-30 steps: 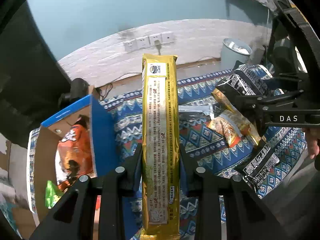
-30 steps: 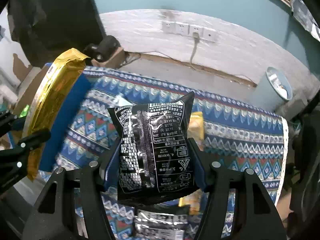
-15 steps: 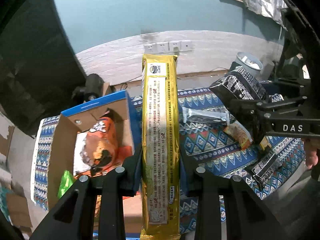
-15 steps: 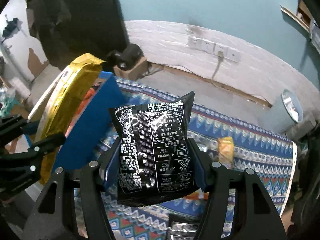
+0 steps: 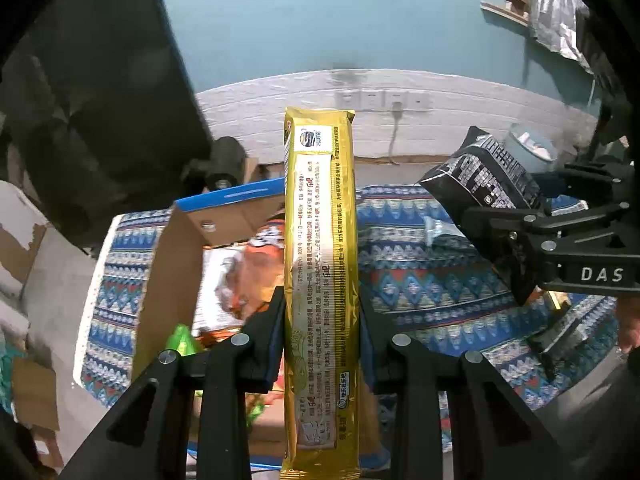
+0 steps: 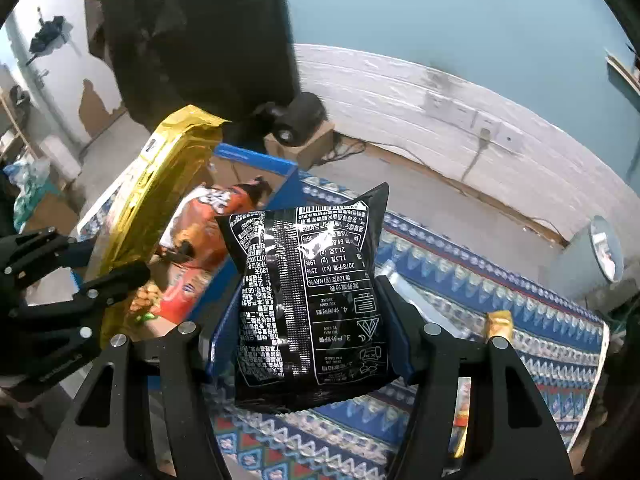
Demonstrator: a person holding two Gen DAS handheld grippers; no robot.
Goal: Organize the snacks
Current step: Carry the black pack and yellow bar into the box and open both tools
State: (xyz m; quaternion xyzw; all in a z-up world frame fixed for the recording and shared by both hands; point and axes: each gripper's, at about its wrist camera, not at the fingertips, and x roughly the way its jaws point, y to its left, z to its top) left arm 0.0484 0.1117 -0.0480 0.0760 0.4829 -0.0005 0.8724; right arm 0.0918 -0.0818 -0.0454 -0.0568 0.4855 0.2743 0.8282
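Note:
My left gripper [image 5: 320,336] is shut on a long gold snack packet [image 5: 320,264] and holds it upright over the open cardboard box [image 5: 176,248] with blue outer walls. The box holds an orange snack bag [image 5: 256,272] and a green packet [image 5: 182,338]. My right gripper [image 6: 312,320] is shut on a black snack bag [image 6: 312,300] with white print, held just right of the box's blue wall [image 6: 280,196]. The gold packet [image 6: 160,188] and the left gripper [image 6: 76,280] show at the left of the right wrist view. The right gripper with the black bag [image 5: 484,176] shows at the right of the left wrist view.
The box stands on a table with a blue patterned cloth [image 6: 500,288]. A clear wrapped snack [image 5: 440,228] and a yellow packet [image 6: 498,320] lie on the cloth. A grey bin [image 6: 600,256] stands on the floor beyond. A black camera [image 6: 296,120] sits on a small box behind.
Both grippers have moved left toward the box with their snacks. The gold packet is now over the box opening, and the black bag is beside the box's right wall.

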